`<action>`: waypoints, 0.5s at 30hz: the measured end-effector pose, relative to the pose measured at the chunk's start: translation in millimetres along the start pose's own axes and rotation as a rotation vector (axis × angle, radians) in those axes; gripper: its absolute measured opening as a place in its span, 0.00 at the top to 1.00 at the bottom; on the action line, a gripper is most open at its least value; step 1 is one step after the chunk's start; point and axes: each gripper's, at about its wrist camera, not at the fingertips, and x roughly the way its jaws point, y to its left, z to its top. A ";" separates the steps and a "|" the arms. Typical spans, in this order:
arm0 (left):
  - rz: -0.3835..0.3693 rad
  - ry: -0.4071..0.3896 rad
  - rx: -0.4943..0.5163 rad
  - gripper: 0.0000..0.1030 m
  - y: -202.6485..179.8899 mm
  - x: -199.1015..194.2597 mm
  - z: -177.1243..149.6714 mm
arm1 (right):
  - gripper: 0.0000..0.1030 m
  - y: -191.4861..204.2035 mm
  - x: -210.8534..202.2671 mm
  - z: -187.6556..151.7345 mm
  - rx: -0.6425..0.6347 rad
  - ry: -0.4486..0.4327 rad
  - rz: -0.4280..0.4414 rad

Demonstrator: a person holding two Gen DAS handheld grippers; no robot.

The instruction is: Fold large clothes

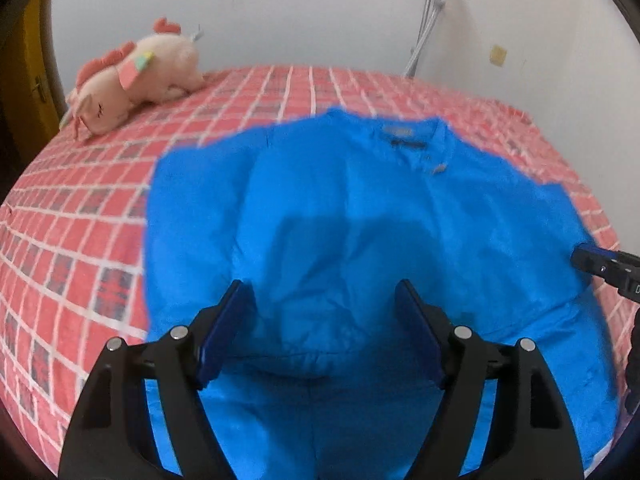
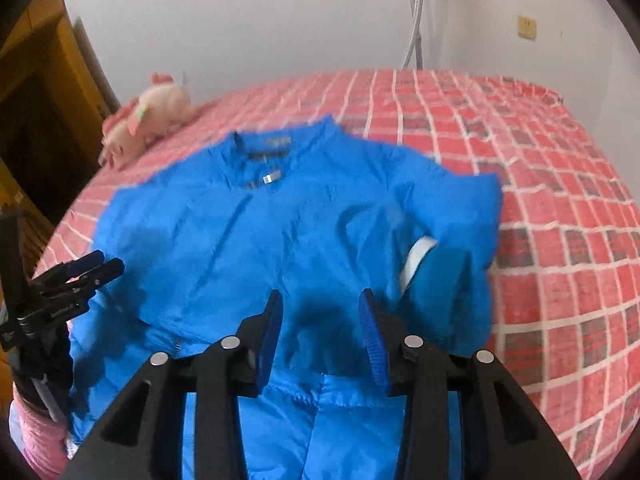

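A bright blue padded jacket (image 1: pixel 360 208) lies front up on the bed, collar towards the wall. In the right wrist view the jacket (image 2: pixel 248 240) has its right sleeve folded in over the body, and the cuff (image 2: pixel 436 280) shows a white lining. My left gripper (image 1: pixel 322 294) hangs open and wide over the lower front, with nothing between its pads. My right gripper (image 2: pixel 320 300) stands partly open just above the jacket's lower middle, near the cuff, with only fabric below it. Each gripper shows in the other's view: the right gripper (image 1: pixel 604 268) at the jacket's right edge, the left gripper (image 2: pixel 92 268) at its left edge.
A red checked sheet (image 2: pixel 540 208) covers the bed. A pink plush toy (image 1: pixel 136 80) lies at the far left corner, also seen as the plush toy (image 2: pixel 148 120). Behind are a white wall with hanging cables (image 1: pixel 430 12), a socket (image 2: pixel 527 26) and wooden furniture (image 2: pixel 44 92) at left. A pink sleeve (image 2: pixel 38 432) shows.
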 end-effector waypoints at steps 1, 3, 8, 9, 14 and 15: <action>0.006 0.012 0.012 0.27 -0.1 6.6 -2.1 | 0.62 -1.4 4.1 -1.3 0.001 0.011 0.002; 0.010 0.020 0.030 0.26 0.9 12.4 -4.2 | 0.63 -8.7 11.8 -3.0 0.019 0.030 0.025; 0.015 0.015 0.029 0.26 2.7 15.9 -8.3 | 0.64 -12.5 17.2 -7.5 0.028 0.022 0.031; 0.013 0.012 0.027 0.26 3.0 15.5 -8.6 | 0.64 -13.1 16.9 -7.8 0.035 0.014 0.034; 0.009 -0.030 -0.003 0.27 3.6 -6.5 -10.7 | 0.61 -6.4 -10.3 -9.0 0.022 -0.043 0.073; -0.009 -0.047 -0.006 0.27 2.5 -13.4 -11.1 | 0.61 -1.9 -15.8 -8.4 0.010 -0.052 0.085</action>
